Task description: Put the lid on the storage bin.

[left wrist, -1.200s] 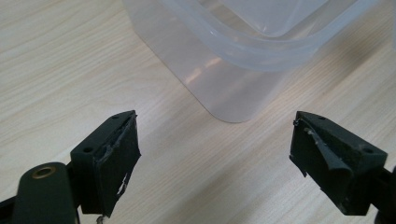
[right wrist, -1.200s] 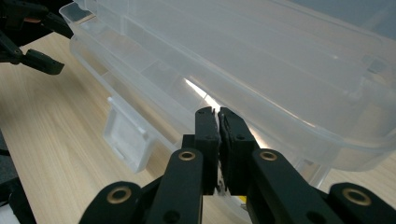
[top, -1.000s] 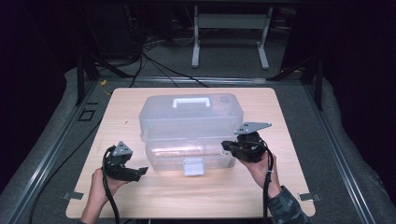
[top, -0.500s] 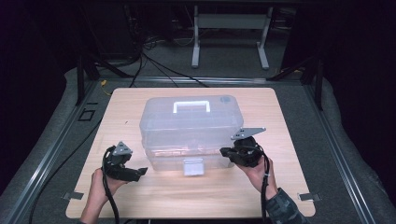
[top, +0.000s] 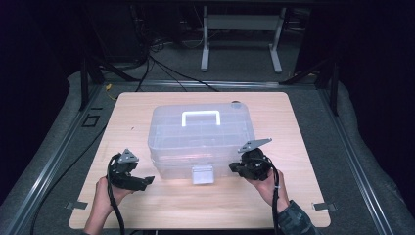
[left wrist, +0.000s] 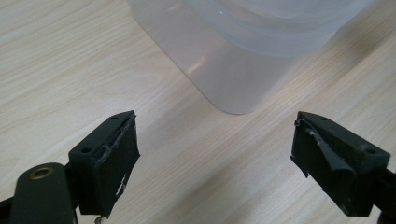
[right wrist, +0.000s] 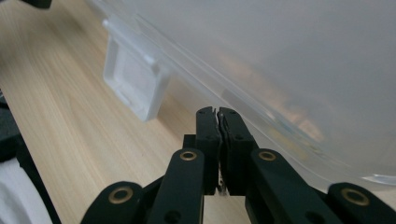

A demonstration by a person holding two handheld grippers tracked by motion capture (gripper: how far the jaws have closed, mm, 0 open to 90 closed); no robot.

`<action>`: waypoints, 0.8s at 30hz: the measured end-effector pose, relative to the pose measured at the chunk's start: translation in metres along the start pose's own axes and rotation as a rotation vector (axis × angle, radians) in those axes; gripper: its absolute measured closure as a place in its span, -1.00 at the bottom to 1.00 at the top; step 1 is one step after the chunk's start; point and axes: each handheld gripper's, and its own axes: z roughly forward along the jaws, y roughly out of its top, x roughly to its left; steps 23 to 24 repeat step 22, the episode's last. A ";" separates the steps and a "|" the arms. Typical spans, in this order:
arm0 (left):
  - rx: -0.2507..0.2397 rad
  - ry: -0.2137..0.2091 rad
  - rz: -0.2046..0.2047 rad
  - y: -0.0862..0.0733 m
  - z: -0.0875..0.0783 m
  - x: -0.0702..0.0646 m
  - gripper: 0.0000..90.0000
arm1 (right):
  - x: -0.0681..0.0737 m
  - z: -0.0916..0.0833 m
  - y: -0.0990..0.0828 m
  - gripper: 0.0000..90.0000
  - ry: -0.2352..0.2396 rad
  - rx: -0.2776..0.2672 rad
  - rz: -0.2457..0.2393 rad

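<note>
A clear plastic storage box with a white handle on its lid stands in the middle of the wooden table. Its white front latch hangs down, seen close in the right gripper view as the latch. My right gripper is shut with nothing between its tips, low against the box's front wall, right of the latch. My left gripper stands open near the box's front left corner, a short way off it, with bare table between its pads.
A dark padded mat and metal rails surround the table. Cables and a white stand lie on the floor behind. Bare wood runs along the table's front and both sides of the box.
My right gripper has moved left and down along the box's front, closer to the latch. The left gripper has stayed in place.
</note>
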 end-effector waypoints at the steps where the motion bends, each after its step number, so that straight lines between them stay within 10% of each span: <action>1: -0.002 -0.002 0.000 0.000 0.001 0.000 -0.68 | 0.000 0.002 -0.003 0.96 -0.006 -0.001 -0.004; 15: 0.005 0.022 -0.025 -0.008 0.008 0.009 -0.70 | -0.034 -0.007 -0.053 0.84 -0.128 0.032 0.075; 20: 0.022 0.031 -0.043 -0.013 0.014 0.015 -0.78 | -0.064 -0.013 -0.080 0.20 -0.250 0.070 0.168; 24: 0.028 0.036 -0.050 -0.014 0.017 0.016 -0.82 | -0.073 -0.013 -0.086 -0.08 -0.224 0.033 0.196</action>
